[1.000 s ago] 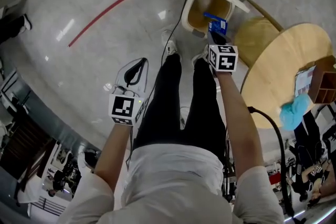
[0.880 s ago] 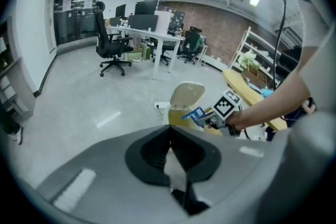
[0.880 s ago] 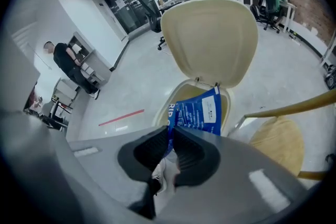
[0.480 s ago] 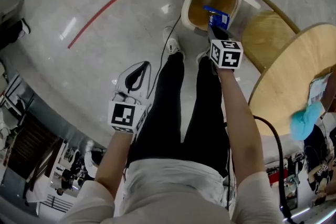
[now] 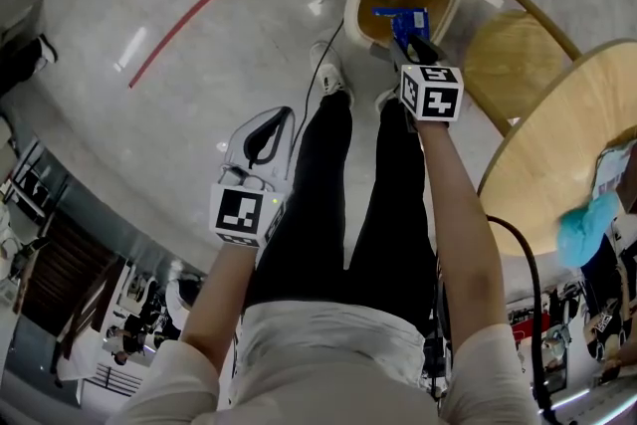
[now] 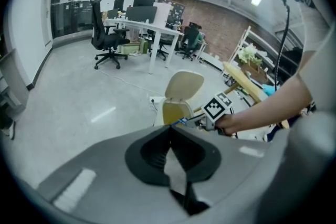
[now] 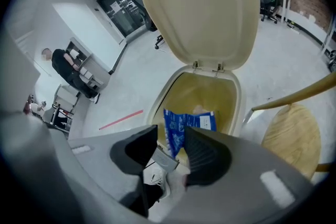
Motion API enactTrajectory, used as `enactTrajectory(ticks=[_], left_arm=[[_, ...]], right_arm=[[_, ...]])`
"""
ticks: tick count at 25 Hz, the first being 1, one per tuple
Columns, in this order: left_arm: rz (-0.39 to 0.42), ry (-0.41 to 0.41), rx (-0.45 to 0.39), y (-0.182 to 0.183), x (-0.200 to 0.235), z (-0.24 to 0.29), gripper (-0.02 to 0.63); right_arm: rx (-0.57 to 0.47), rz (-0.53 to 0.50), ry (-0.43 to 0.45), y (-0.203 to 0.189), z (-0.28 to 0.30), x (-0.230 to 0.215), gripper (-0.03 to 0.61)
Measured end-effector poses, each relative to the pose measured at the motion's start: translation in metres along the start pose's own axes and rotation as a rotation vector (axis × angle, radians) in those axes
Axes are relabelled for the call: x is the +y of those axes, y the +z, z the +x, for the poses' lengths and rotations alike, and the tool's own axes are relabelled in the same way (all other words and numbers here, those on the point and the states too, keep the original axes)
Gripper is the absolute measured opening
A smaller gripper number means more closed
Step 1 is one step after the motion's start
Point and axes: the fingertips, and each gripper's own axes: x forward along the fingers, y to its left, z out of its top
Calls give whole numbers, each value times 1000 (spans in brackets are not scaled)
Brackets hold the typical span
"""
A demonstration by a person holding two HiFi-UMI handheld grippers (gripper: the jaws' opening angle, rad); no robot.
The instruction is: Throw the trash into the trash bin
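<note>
Item: crinkled blue plastic wrapper point(image 7: 195, 121), hanging loose over my cream, open-lidded plastic trash bin point(image 7: 237, 94).
Right gripper point(image 7: 171, 131): jaws spread, just opening either side, I judge to drop it.
Left gripper point(image 6: 169, 131): pressed together, empty, unneeded.

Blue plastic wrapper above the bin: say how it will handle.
Likely floppy: the blue plastic wrapper bends and creases between the right gripper's jaws, which have just been opening. Probably very light, so it may flutter down into the open beige bin.

A crumpled blue-and-white wrapper point(image 7: 185, 126) hangs upright over the open mouth of a cream trash bin point(image 7: 160, 97), tan inside, its lid point(image 7: 202, 8) raised.
</note>
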Motion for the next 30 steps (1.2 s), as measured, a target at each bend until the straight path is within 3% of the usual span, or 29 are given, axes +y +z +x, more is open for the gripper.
enactTrajectory(ticks=[4,21,30], left_arm=[[-1,-10,-2,-1,-6,2,3],[-7,2,-56,26,-13,-14,3],[14,-3,-79,47,-30,-41,3]], right_arm=[[-5,-1,-5,-2,-2,0,196],[-22,-32,8,14,-37,21,196],[-60,-31,-3,22,-84,36,121]])
